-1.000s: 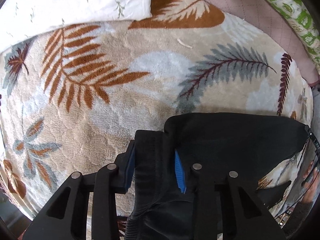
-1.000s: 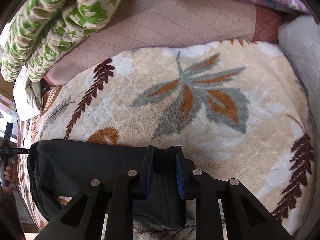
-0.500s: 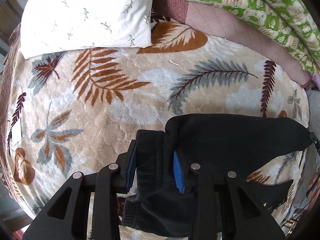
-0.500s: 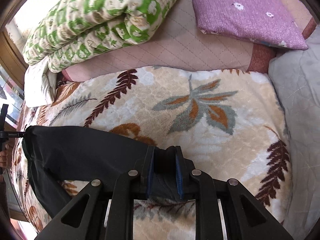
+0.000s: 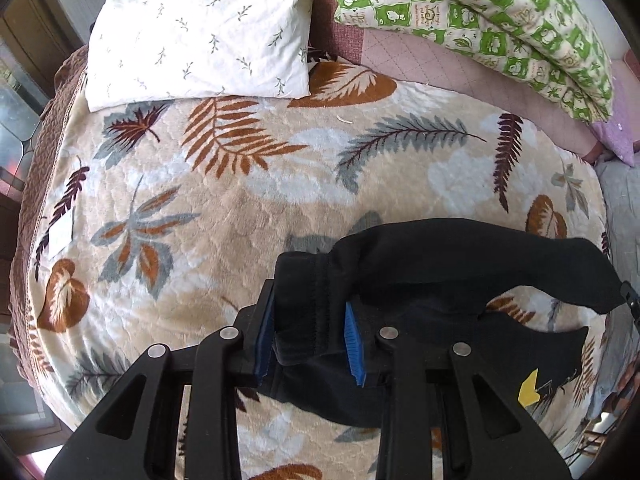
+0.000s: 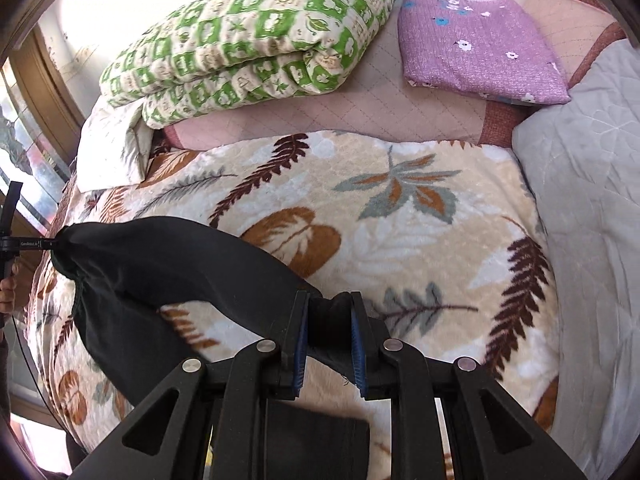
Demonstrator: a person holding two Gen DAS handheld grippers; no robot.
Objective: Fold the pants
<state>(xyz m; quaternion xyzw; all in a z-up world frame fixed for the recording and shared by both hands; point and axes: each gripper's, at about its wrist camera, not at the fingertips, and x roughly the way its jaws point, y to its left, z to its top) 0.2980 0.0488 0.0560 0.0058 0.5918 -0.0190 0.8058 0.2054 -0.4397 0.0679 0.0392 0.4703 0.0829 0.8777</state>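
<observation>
A: Where are the pants [image 5: 460, 264]?
B: Slung between both grippers above the leaf blanket [image 5: 248, 200] on the bed.
A: The grips?
B: Left gripper [image 5: 310, 334] clamps a bunched hem; right gripper [image 6: 329, 346] pinches the other end.

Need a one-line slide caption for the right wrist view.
Right gripper clamps one end of black pants hanging above the leaf-print blanket.

Bed covered by plush beige blanket [image 5: 248, 216] with brown and grey leaf print. At its far edge, white sprigged pillow [image 5: 200, 28]; on pink quilted sheet [image 6: 400, 112] beyond, folded green-and-cream checked quilt [image 6: 248, 36] and folded purple flowered cloth [image 6: 476, 44]. Beside blanket, grey quilted cover [image 6: 592, 184].
</observation>
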